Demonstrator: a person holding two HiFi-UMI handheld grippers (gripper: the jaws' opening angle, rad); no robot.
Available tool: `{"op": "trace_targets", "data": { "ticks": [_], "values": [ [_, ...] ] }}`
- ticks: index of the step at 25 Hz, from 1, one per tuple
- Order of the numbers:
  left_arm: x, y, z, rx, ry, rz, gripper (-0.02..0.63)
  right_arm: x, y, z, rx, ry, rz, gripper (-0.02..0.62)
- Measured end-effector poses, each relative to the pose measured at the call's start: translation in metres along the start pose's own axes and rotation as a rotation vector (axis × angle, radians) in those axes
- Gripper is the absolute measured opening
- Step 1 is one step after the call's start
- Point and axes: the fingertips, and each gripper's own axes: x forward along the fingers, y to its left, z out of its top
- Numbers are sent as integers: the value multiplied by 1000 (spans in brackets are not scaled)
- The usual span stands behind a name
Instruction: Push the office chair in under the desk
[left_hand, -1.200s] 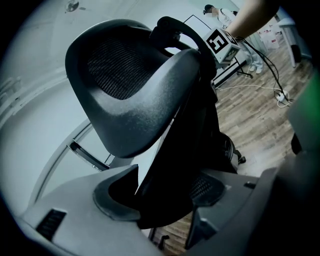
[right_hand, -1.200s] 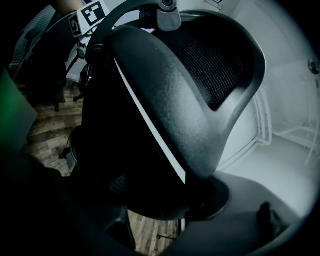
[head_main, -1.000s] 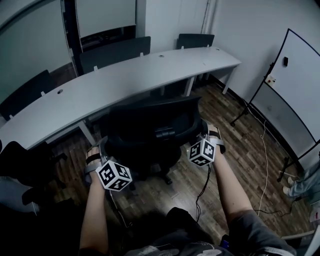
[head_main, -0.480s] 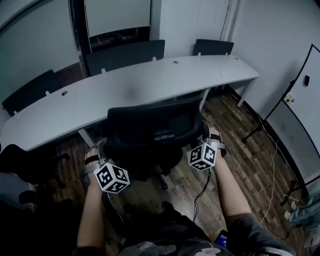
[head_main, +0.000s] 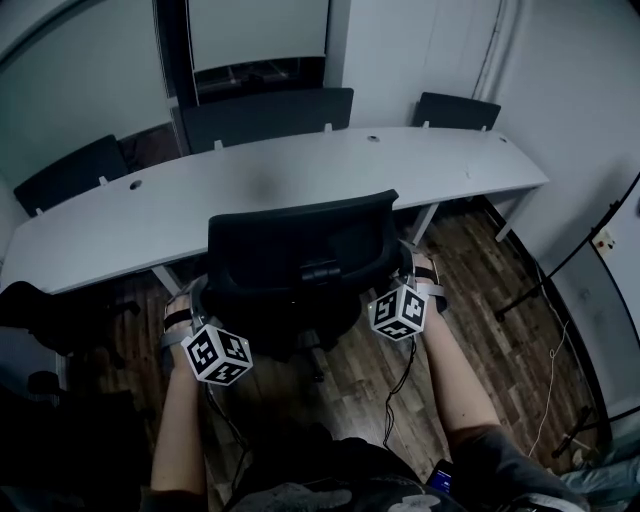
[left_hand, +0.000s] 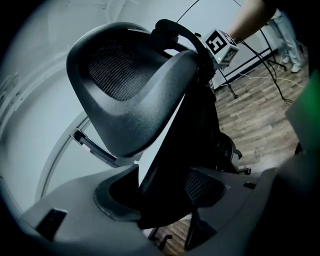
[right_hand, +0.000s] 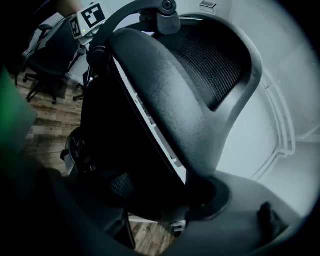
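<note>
The black mesh-backed office chair (head_main: 300, 255) stands at the near edge of the long curved grey desk (head_main: 250, 185), its seat facing the desk. My left gripper (head_main: 200, 297) is clamped on the left edge of the backrest and my right gripper (head_main: 405, 272) on the right edge. In the left gripper view the backrest (left_hand: 130, 100) runs down between the jaws of that gripper (left_hand: 165, 200). The right gripper view shows the backrest's other edge (right_hand: 190, 85) held the same way by the right gripper (right_hand: 165, 200). The fingertips are hidden behind the chair in the head view.
Dark chairs stand behind the desk (head_main: 265, 115), (head_main: 455, 110), (head_main: 70, 170). Another black chair (head_main: 40, 320) sits close on my left. A whiteboard stand (head_main: 600, 250) and a loose cable (head_main: 555, 390) are on the wooden floor to the right.
The chair and both grippers have travelled forward toward the desk. The top of the backrest now overlaps the desk's near edge, and the whiteboard has slid toward the right edge of view.
</note>
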Motion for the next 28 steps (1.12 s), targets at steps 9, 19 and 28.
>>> {"op": "trace_targets", "data": {
  "ticks": [9,19,28],
  "values": [
    [62,34,25,-34,66,15,278,84,-44,-1,-17,-44,45,302],
    [81,29,18,-35,58,59,278,109,-37,-3,-27,-77,24,302],
    [93,25,14,-29,60,69,278,122,-33,-6,-25,-93,3,302]
  ]
}}
